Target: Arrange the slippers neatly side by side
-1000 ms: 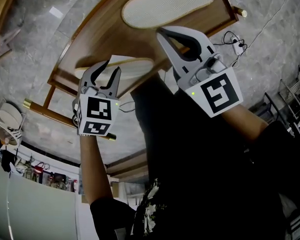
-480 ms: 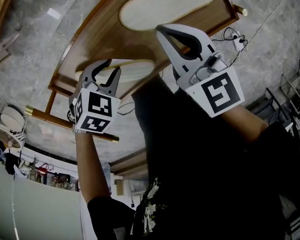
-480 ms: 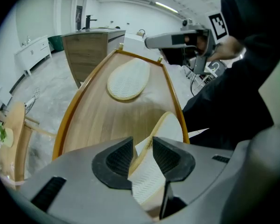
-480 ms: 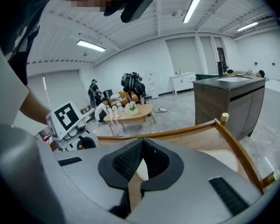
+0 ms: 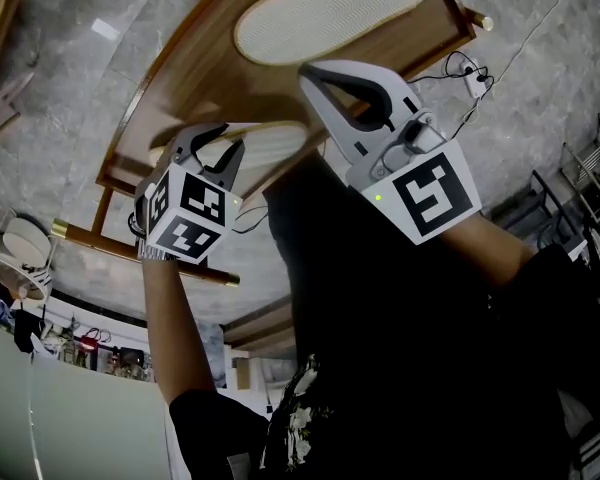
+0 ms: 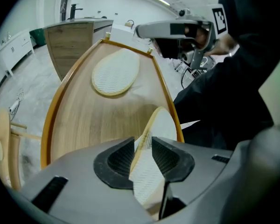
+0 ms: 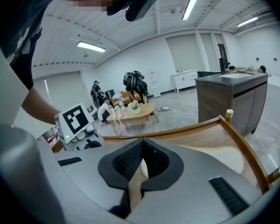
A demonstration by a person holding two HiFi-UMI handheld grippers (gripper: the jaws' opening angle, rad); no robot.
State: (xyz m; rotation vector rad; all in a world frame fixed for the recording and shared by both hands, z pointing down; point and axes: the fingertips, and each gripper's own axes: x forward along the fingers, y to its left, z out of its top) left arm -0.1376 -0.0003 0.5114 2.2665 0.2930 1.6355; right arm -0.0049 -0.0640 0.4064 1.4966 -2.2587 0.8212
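Left tool (image 5: 230, 136): jaws just been closing, pads pinch near slipper (image 6: 151, 171) by long edge. Slipper tilted up on edge, close to near rim of surface (image 6: 84, 125). Far slipper (image 6: 115, 72) flat, well ahead of tool. Right tool (image 5: 308, 71) fully closed, empty, off to right. Risk: thin edge grip and soft sole let slipper pivot, slip out, drop past rim.

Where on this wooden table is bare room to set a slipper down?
The wooden table's middle, between the flat cream slipper at the far end and the tilted cream slipper at the near edge. Crowded around the tilted one.
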